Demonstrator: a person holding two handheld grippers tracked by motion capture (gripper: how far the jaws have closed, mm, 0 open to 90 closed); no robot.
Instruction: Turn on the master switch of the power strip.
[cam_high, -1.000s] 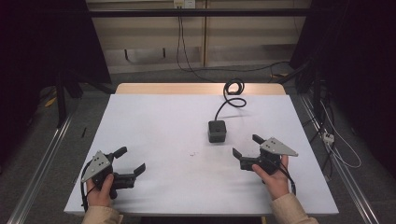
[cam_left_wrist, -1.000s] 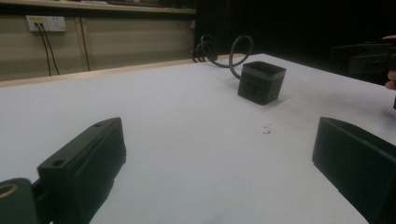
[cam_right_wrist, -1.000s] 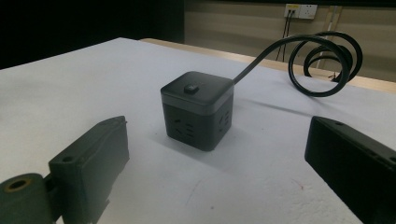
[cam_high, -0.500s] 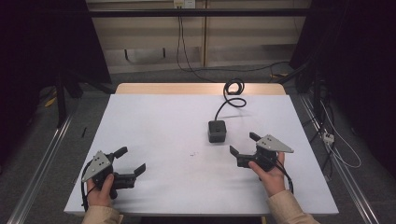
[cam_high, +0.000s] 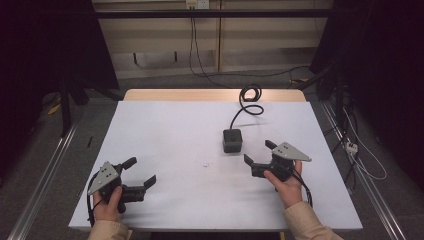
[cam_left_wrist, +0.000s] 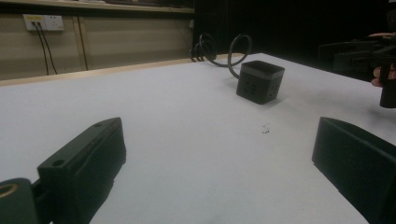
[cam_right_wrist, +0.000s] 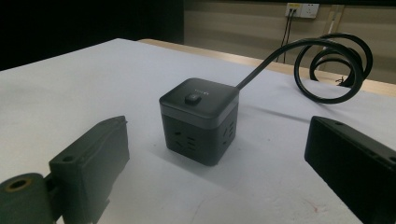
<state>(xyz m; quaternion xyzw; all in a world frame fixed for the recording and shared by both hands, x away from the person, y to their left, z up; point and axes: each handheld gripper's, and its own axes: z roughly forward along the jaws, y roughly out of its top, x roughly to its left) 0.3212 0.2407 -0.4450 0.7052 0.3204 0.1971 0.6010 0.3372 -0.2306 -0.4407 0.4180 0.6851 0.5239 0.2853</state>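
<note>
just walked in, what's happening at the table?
A person holds a two-jaw gripper in each hand over a white table. The right gripper, jaws open, points at a black cube power strip with a coiled cable, close but not touching. The left gripper sits open near the table's front edge, holding nothing.

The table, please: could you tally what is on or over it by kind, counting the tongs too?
Black socket cube: 1
Coiled black cable: 1
Tongs, both open: 2, left tongs and right tongs
Total: 4
</note>
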